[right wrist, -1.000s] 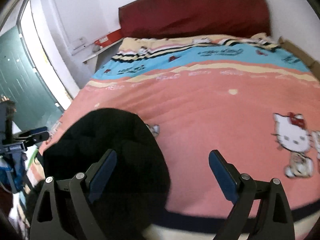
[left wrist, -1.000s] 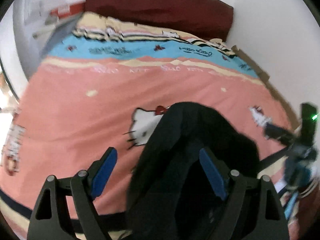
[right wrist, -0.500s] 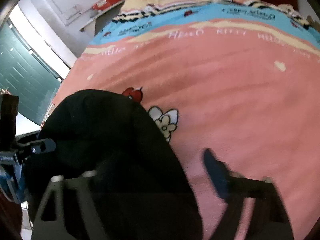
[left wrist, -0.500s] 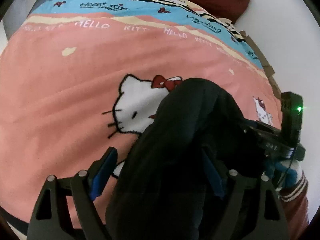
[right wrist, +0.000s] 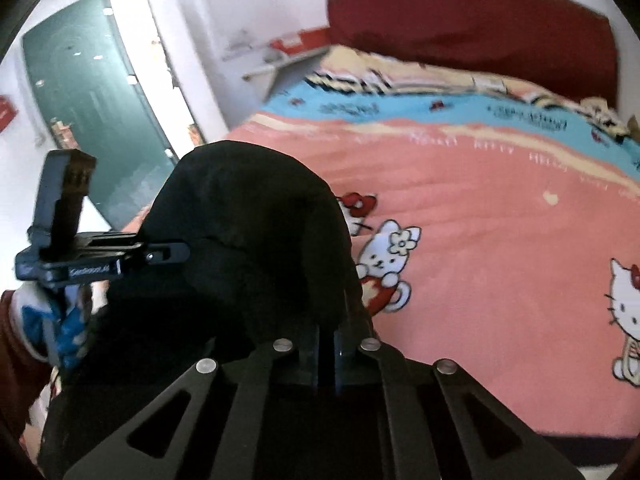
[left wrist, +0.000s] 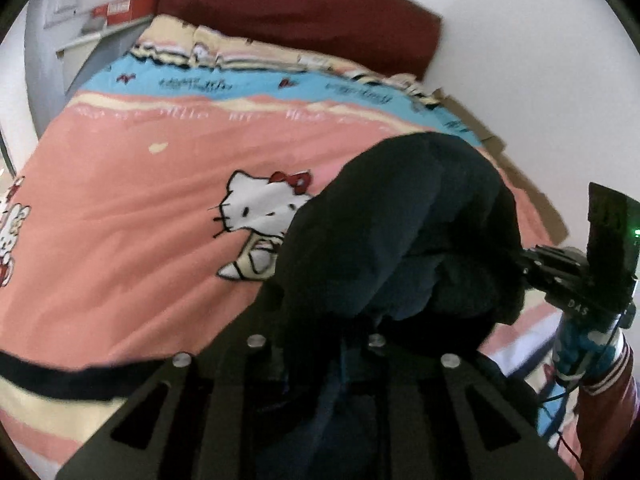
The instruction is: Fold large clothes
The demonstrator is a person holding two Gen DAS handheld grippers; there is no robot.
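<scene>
A large black garment (left wrist: 400,232) hangs bunched between my two grippers above the near edge of the bed. My left gripper (left wrist: 316,320) is shut on the garment, its fingertips buried in the cloth. My right gripper (right wrist: 328,320) is shut on the same garment (right wrist: 248,248), which bulges up to its left. The right gripper shows at the right of the left wrist view (left wrist: 576,280). The left gripper shows at the left of the right wrist view (right wrist: 80,256). The garment's lower part is hidden below both views.
The bed has a pink and blue Hello Kitty blanket (left wrist: 140,208), also seen in the right wrist view (right wrist: 500,208), and a dark red headboard (right wrist: 480,32). A white shelf (right wrist: 276,64) and a green glass door (right wrist: 88,120) stand to the left.
Both grippers went from open to shut on the black garment. Both views tilted up from the blanket, and the garment now hangs lifted between the grippers.
</scene>
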